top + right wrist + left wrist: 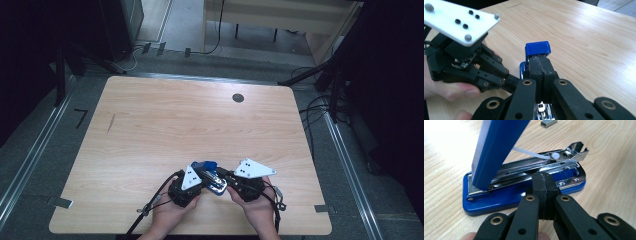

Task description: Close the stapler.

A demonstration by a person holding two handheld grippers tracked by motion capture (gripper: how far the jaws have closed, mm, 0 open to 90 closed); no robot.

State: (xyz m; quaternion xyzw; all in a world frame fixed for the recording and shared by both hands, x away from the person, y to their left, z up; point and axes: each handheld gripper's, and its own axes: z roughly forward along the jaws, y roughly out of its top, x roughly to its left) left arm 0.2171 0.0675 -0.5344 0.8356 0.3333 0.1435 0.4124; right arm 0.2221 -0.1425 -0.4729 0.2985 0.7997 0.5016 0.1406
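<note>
high view, from left to right: a pale wooden table (pixel 150 130) with rounded corners and fine straight grain takes up the middle of the frame, a short dark scratch at its left and a small round dark grommet (pixel 238 98) at upper right of centre. at lower centre two hands come in from the bottom edge. the left gripper (pixel 196 184), black and angular with a pale three-cornered plate on top, sits just left of a blue stapler (pixel 210 175); the right gripper (pixel 231 182) closes in from the right under its own pale plate, a dark cable looping down at each side. grey floor, metal rails and loose cables ring the table.

left gripper view: the matte black jaws are clenched together at lower centre with nothing between them, their tips just in front of the stapler's (pixel 524 195) glossy blue base. the blue top arm is swung up steeply at upper left, baring the shiny chrome magazine with its ribbed row of staples and a thin white strip at the right end. a small grey strip of staples (pixel 548 123) lies apart at the top edge.

right gripper view: at left, the left gripper (pixel 510 80) under its white plate, held by a hand (pixel 446 88). at centre the right gripper's jaws are pressed shut, empty, their tips right at the stapler's raised blue arm (pixel 537 48); whether they touch it cannot be told. bare wood fills the right.
</note>
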